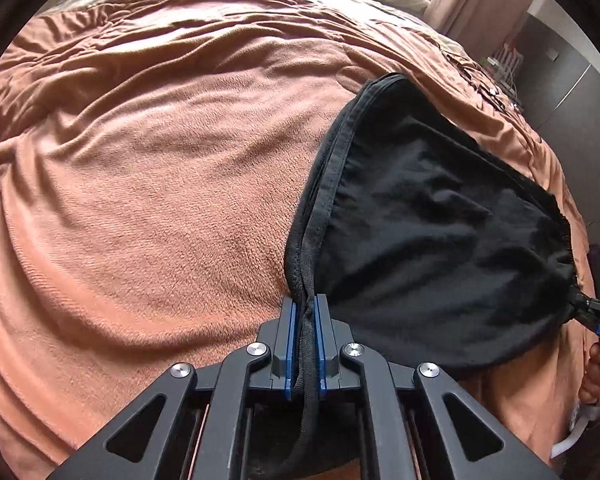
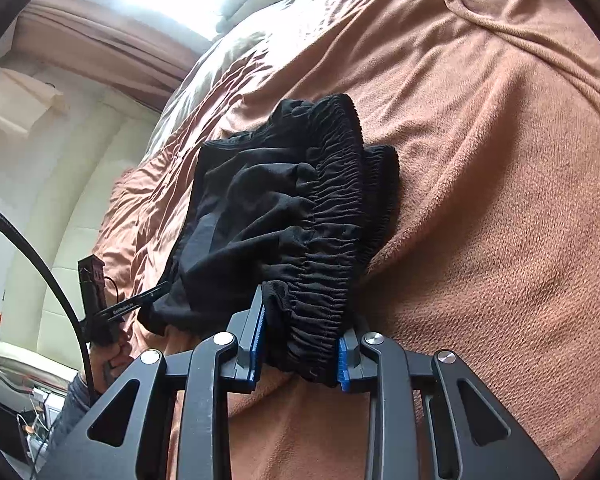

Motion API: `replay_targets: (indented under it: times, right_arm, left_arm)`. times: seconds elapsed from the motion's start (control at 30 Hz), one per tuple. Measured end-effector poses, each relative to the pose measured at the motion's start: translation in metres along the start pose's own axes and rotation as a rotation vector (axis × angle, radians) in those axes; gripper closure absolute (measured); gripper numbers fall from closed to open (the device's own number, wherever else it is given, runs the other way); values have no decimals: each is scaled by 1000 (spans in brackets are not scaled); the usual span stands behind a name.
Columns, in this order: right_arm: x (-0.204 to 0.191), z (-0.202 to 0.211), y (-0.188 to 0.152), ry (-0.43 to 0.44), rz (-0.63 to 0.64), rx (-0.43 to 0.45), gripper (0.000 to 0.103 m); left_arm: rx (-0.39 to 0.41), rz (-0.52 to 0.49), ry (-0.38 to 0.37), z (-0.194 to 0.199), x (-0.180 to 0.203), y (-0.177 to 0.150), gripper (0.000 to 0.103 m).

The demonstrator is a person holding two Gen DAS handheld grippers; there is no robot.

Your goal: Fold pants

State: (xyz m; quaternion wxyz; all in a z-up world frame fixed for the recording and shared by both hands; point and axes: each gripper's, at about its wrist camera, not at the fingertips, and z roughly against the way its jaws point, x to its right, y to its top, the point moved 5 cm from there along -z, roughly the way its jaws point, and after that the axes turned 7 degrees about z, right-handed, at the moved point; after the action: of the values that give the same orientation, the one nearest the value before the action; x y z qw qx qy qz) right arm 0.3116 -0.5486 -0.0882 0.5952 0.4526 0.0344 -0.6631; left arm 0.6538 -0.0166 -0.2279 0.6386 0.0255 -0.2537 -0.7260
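Both tools clamp black pants (image 1: 428, 240) over orange blanket (image 1: 140, 200).

The pants (image 1: 428, 240) lie on the blanket (image 1: 160, 200) covering the bed. Left tongs (image 1: 305, 340) clamp one edge — right tongs (image 2: 300, 344) the waistband opposite.

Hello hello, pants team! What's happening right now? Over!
Left gripper shut on hem edge of black pants. Right gripper shut on the gathered elastic waistband. Pants bunched over orange blanket. Nothing in the way.
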Motion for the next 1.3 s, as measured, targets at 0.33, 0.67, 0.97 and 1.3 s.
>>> replay_targets:
  times: [0.33,0.67,0.97,1.3]
  right_arm:
    - [-11,14,1,13,21,18,79]
    - [-24,34,-13,27,54,-26,79]
    - [-35,48,-28,30,96,-109,79]
    - [-45,62,-39,29,149,-189,79]
  left_arm:
    - [28,-5,-9,37,9,-8,96]
    - [31,27,13,87,14,-44,96]
    - [28,93,21,124,8,-110,96]
    - [48,170,-17,150,4,-179,96]
